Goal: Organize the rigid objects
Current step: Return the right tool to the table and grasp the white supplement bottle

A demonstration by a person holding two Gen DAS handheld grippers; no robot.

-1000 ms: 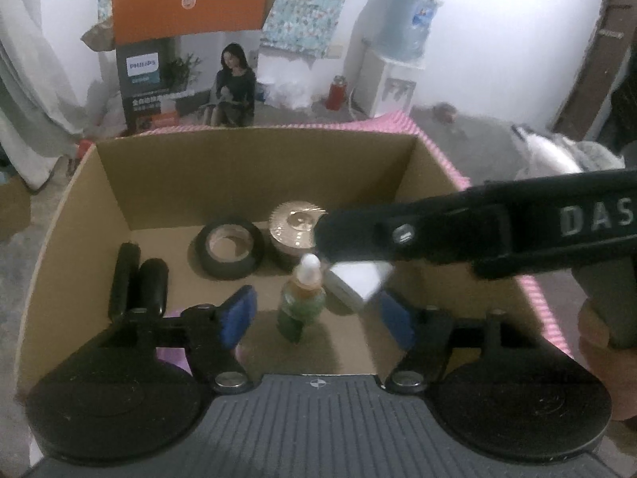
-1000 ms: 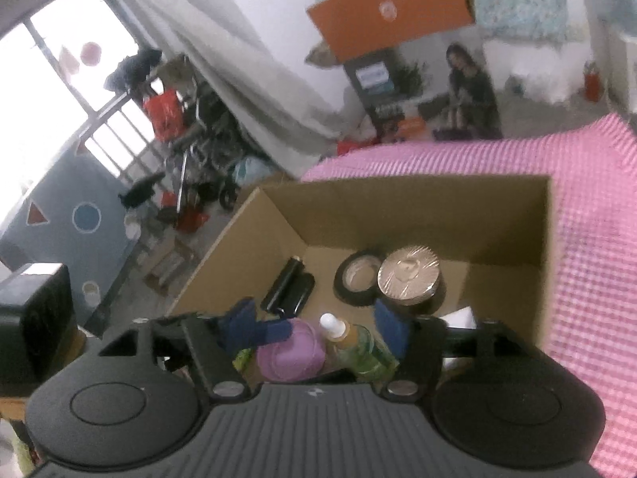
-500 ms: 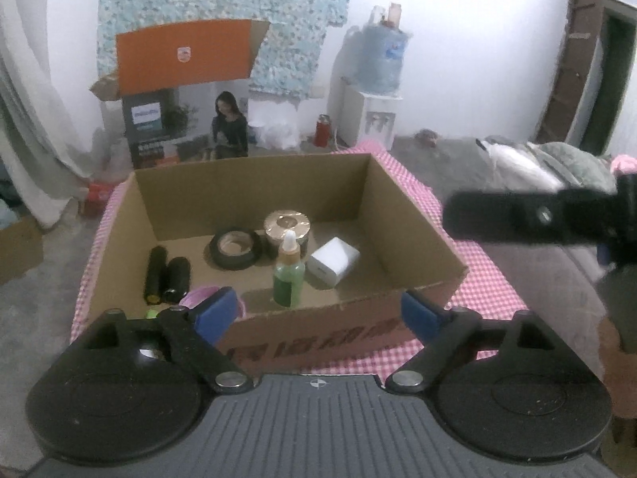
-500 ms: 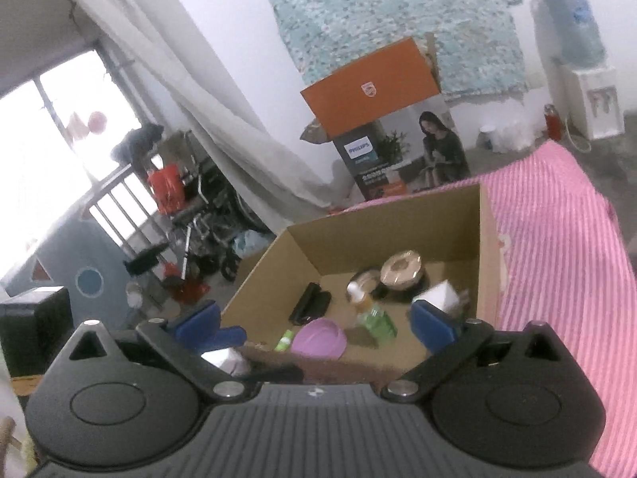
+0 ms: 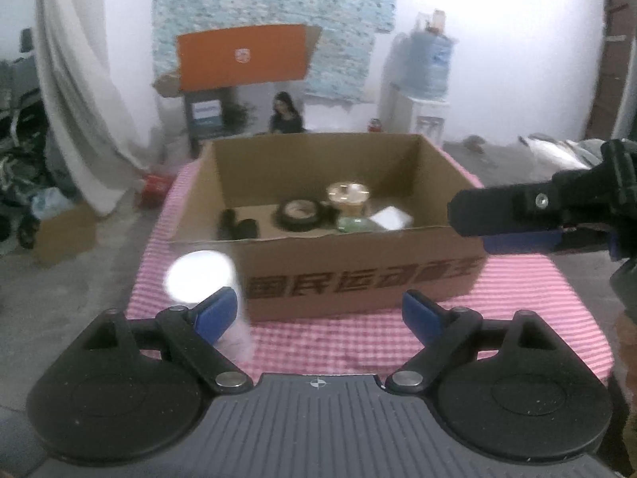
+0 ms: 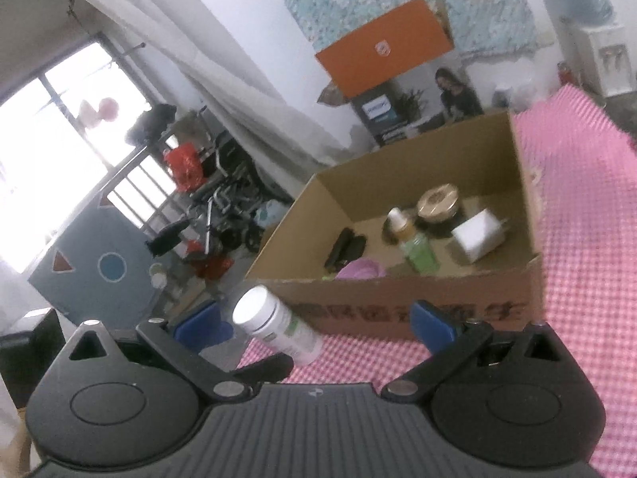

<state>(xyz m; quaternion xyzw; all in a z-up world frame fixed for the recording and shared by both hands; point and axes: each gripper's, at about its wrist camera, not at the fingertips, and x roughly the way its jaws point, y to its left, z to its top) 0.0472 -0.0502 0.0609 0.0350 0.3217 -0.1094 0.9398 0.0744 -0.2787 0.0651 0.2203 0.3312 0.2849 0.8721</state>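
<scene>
An open cardboard box [image 5: 358, 275] [image 6: 398, 306] sits on a pink checked cloth [image 5: 358, 342]. Inside lie a tape roll [image 5: 298, 215], a gold-lidded jar [image 5: 347, 195] [image 6: 437, 202], a green dropper bottle [image 6: 416, 245], a white charger [image 6: 477, 235], two black cylinders [image 6: 345, 247] and a purple lid [image 6: 360, 270]. A white pill bottle [image 5: 199, 279] [image 6: 274, 328] stands on the cloth in front of the box's left corner, beside my left gripper's left finger. My left gripper [image 5: 318, 314] is open and empty. My right gripper [image 6: 318, 324] is open and empty; it shows in the left wrist view [image 5: 529, 219].
An orange and blue printed carton [image 5: 243, 79] stands behind the table. A water dispenser [image 5: 422, 91] is at the back right. Curtains, a wheelchair [image 6: 227, 199] and clutter lie to the left of the table.
Both grippers have pulled back out of the box and away from it. The white pill bottle now shows in front of the box near the left gripper.
</scene>
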